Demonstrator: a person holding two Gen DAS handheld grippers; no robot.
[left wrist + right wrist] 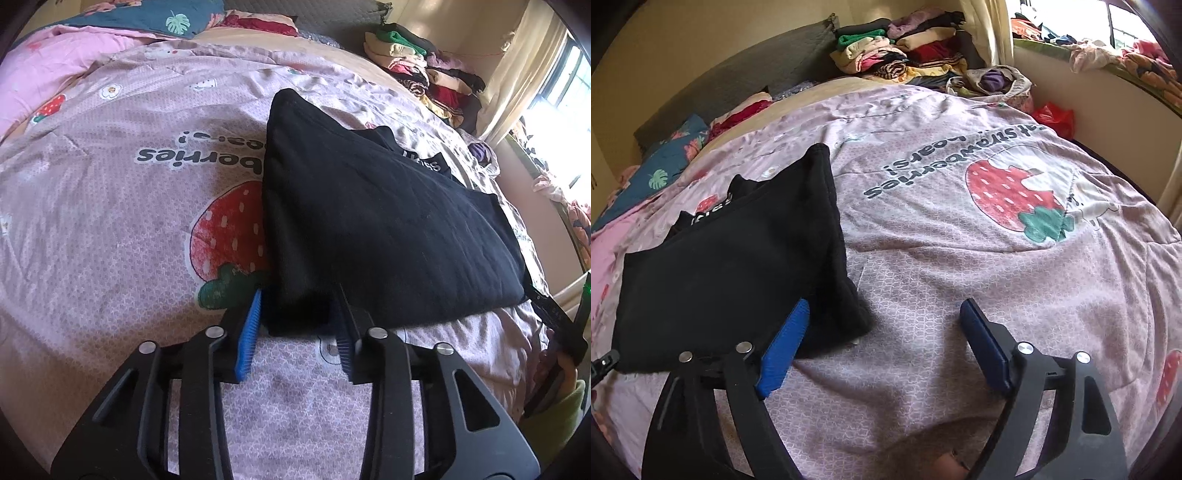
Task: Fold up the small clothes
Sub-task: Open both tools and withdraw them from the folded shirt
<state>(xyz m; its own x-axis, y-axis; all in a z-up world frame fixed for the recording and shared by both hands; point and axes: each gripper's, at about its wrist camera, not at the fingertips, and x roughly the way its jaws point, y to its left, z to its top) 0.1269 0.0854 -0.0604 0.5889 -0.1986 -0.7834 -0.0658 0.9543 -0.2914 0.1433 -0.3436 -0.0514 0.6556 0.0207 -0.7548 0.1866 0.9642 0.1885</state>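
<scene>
The left gripper [299, 325] has its jaws narrowed around the near corner of the black garment [373, 229]; the right gripper [882, 343] gapes wide beside it. Already doubled on the strawberry quilt [960, 258], it seems mid-fold, another fold likely.

Left gripper [299, 321]: black linkage arms, silver pivot screws, blue ribbed pads [248, 332]. Right gripper [886, 332]: same black frame, silver screws, blue pads [783, 347].
</scene>
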